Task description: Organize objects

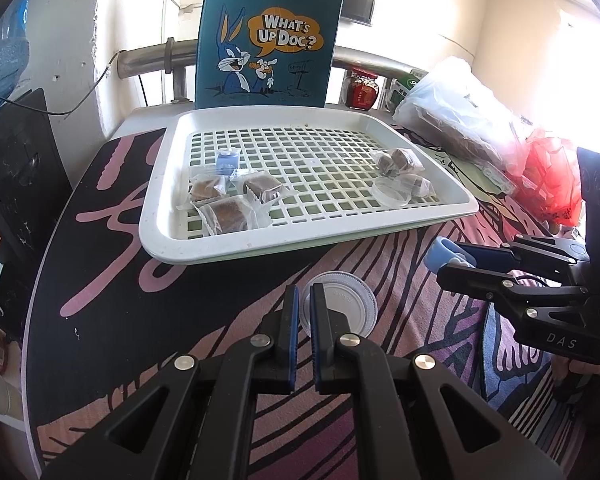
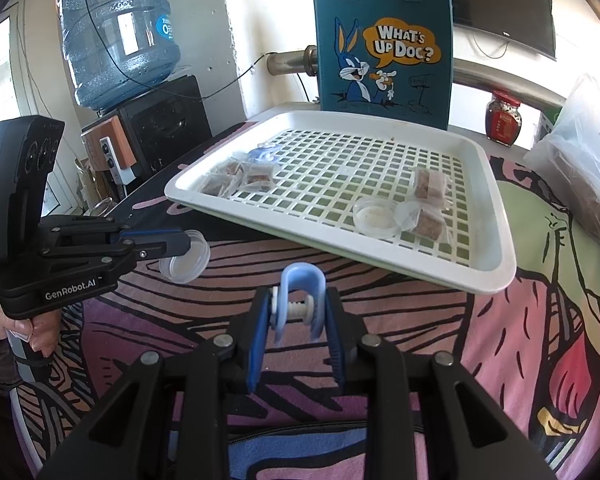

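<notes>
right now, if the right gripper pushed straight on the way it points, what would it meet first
Probably the near rim of the white tray, just ahead of the right gripper and the blue clip it holds; depth is unclear, so it might meet the patterned tablecloth first.

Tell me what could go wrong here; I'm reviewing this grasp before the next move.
1. The left hand-held gripper pinches only the rim of a clear dish, which hangs tilted; it may slip.
2. The right hand-held gripper squeezes a blue clip that might spring out.
3. The tray overhangs the table edge.
</notes>
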Available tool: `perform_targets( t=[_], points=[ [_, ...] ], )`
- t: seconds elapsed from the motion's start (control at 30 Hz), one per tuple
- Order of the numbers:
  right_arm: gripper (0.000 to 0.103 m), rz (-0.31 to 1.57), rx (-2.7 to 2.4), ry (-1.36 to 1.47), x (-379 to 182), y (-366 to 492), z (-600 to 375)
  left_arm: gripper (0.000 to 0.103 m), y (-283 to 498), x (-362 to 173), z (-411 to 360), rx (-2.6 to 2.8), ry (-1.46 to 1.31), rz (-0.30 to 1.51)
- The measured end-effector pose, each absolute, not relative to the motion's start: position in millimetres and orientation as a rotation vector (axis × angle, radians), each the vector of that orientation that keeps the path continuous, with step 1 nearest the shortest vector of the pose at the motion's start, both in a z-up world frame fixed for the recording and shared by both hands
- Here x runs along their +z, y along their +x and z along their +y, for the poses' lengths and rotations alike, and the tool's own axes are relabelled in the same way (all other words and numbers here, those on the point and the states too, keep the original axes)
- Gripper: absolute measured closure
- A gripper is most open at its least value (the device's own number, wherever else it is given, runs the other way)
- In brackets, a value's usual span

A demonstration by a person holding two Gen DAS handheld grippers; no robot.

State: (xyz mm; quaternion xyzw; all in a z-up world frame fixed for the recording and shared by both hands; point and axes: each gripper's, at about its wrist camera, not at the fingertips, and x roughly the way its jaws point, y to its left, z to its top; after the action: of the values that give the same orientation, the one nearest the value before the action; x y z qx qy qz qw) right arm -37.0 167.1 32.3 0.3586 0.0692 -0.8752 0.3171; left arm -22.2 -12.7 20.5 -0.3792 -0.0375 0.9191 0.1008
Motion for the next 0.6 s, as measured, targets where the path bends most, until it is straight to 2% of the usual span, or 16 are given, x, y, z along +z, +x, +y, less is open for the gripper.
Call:
perform_targets(
  t=[0.6],
  points=[
    [0.077, 0.172, -2.303, 0.946, 33.0, -37.7, 168.9, 0.099, -22.5, 20.8, -14.4, 2.716, -1.126, -0.119]
  ],
)
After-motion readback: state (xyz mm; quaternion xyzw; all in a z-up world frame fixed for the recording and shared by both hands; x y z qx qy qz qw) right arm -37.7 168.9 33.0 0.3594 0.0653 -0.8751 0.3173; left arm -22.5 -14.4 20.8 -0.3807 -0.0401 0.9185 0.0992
